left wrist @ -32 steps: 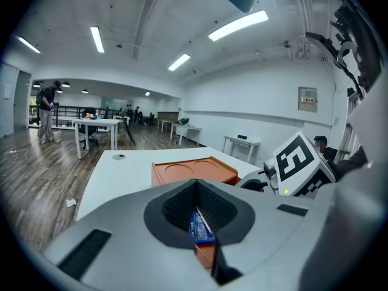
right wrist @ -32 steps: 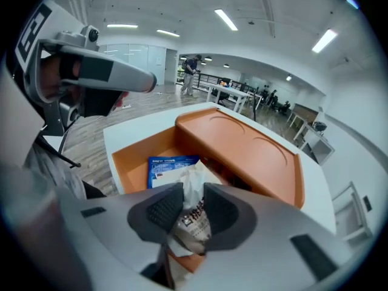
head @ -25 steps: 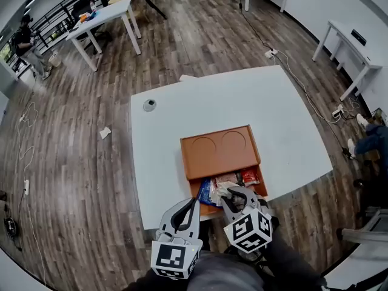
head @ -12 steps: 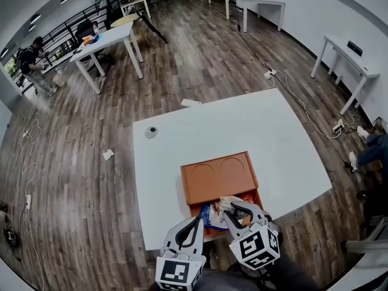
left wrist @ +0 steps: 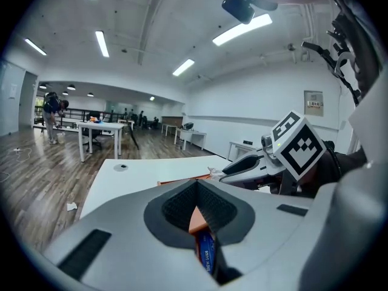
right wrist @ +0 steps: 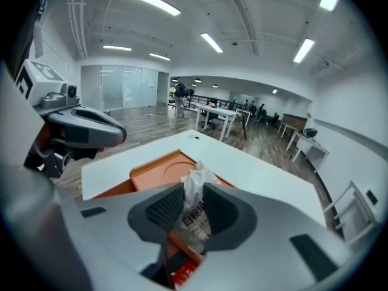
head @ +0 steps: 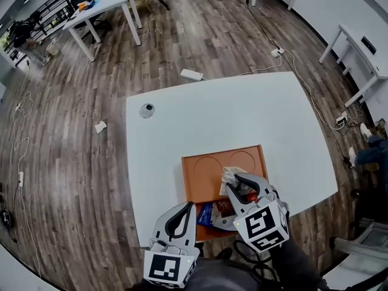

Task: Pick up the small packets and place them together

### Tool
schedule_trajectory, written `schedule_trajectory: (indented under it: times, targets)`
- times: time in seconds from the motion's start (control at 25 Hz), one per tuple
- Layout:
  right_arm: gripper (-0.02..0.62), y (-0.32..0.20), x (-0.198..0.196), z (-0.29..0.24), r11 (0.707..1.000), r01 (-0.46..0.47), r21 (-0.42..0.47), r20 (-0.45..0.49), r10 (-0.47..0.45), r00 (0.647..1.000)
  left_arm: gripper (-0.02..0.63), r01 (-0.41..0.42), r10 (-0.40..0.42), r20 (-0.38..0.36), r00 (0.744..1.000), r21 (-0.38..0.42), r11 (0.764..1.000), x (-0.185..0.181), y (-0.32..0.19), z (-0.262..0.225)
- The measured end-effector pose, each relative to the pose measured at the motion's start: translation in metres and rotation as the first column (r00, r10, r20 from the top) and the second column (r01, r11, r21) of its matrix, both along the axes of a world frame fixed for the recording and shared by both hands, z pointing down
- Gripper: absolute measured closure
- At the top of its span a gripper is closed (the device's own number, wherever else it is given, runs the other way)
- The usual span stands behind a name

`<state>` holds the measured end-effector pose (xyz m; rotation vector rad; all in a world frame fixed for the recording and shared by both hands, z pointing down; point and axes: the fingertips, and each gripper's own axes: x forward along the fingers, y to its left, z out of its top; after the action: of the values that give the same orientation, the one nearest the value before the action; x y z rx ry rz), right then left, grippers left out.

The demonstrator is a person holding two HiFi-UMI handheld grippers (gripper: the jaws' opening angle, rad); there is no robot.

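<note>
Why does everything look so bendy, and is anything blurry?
Head view: the wide lens bows the edges of the white table and curves the wooden floorboards. Left gripper view: the ceiling strip light glares white, inside a black ring. Right gripper view: the crinkly clear plastic packet close to the lens looks slightly soft, though its print shows.

Table (head: 182, 120) is marked white, tray (head: 203, 168) orange. Pale packet (right wrist: 195, 220) is dark-printed; blue packet (head: 206, 213) and red packet (head: 225, 207) are noted. Right tongs (right wrist: 193, 194) are grey, marker cube (head: 262, 224) black-and-white squared.
</note>
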<state>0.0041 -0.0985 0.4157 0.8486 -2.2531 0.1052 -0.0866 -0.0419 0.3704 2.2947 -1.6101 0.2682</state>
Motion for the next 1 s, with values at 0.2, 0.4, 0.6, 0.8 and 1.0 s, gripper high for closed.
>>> schedule_trajectory:
  times: [0.2,0.4,0.6,0.8,1.0]
  targets:
    - [0.488,-0.013,-0.005,0.018,0.998,0.006,-0.057,-0.033,-0.008,0.999,0.603,0.033,-0.033,-0.017,0.999,-0.041,0.999,-0.01,-0.006,0.013]
    - [0.471,-0.017,-0.01,0.027,0.998,0.02,-0.063,-0.05,-0.023,0.998,0.603,0.043,-0.045,-0.029,0.999,-0.066,0.997,-0.013,-0.008,0.017]
    - [0.42,-0.016,-0.012,0.026,0.999,0.011,-0.047,-0.013,-0.012,1.0,0.602,0.07,-0.071,-0.012,0.997,-0.075,0.995,-0.019,-0.004,0.019]
    - [0.402,-0.011,-0.007,0.003,1.0,-0.022,0.014,0.046,0.022,0.999,0.603,0.049,-0.049,-0.013,0.999,-0.039,0.998,-0.014,0.005,0.012]
    - [0.402,-0.003,0.026,-0.013,0.993,-0.099,0.067,0.058,0.095,0.994,0.603,0.017,-0.017,-0.015,1.0,-0.013,1.0,0.003,0.011,0.003]
